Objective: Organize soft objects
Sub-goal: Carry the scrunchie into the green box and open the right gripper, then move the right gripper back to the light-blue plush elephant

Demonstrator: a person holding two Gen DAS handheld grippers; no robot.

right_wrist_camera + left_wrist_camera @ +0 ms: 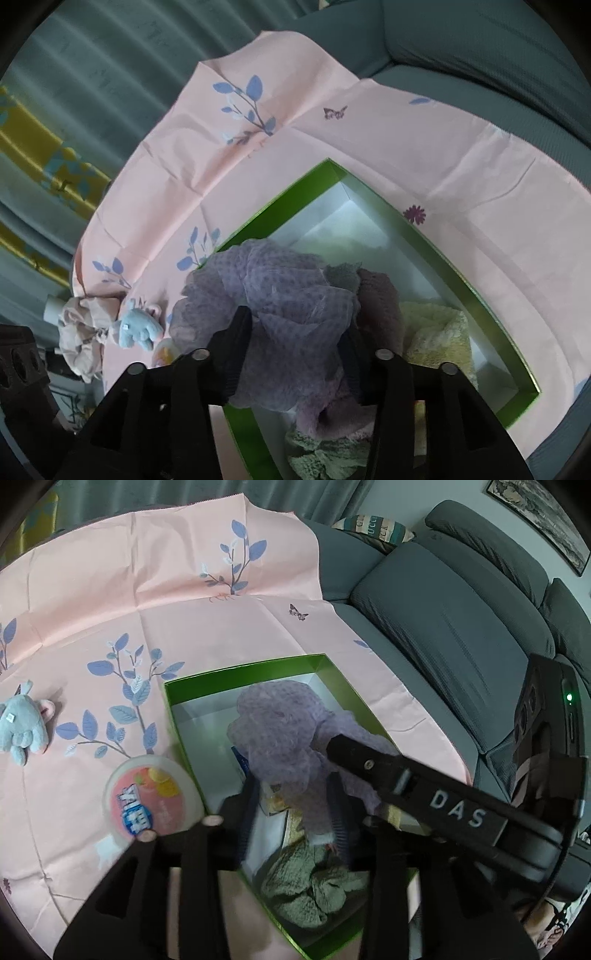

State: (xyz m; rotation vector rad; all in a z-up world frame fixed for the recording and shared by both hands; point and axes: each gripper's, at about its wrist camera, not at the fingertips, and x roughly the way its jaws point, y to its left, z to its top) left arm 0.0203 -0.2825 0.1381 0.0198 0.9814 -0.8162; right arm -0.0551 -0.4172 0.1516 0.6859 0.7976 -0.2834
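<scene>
Showing both grippers over the green box (243, 666): left gripper (295, 805) and right gripper (295, 343) part-open, jaws flanking the purple cloth (280, 291) inside it, pad contact unclear.

L gripper (295, 805): pitched steeply down, tongs parted partway, both fingers (245, 812) in view, roughly level w/ each other. Purple cloth (280, 734) hangs betw. the tongs; pads don't look pressed on it.

R gripper (295, 332): also pitched steeply down, tongs apart about as wide. The same cloth bunches betw. and ahead of the tongs, no clear pinch.

R gripper comes in from the right of the L tongs, one long finger (369, 764) reaching across just ahead of the L fingertips, close above. L gripper's body sits low, far left of the R tongs. Hands themselves not in view.
</scene>
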